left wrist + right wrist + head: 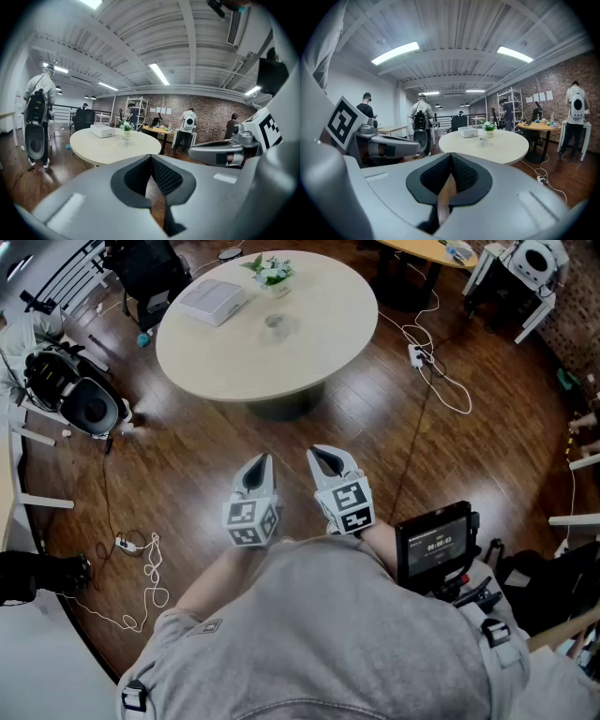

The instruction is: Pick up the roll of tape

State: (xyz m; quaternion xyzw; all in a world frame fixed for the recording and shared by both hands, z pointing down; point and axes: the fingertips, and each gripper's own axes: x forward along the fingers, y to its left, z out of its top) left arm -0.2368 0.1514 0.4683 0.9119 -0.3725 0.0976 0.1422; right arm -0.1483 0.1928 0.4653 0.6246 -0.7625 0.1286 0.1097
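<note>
The roll of tape [276, 326] looks clear and lies flat near the middle of the round beige table [234, 381]. It also shows small in the left gripper view as the tape [124, 139] and in the right gripper view as the tape [483, 140]. Both grippers hang close to my body over the wooden floor, well short of the table. My left gripper [260, 463] [151, 157] is shut with nothing in it. My right gripper [324, 457] [451, 155] sits beside it, its tips meeting, also holding nothing.
A white box [214, 301] and a small potted plant [272, 271] share the table. White cables [141, 568] and a power strip [417, 354] lie on the floor. Black-and-white gear [80, 399] stands at left. A screen unit [433, 542] sits at my right hip. Several people stand in the room.
</note>
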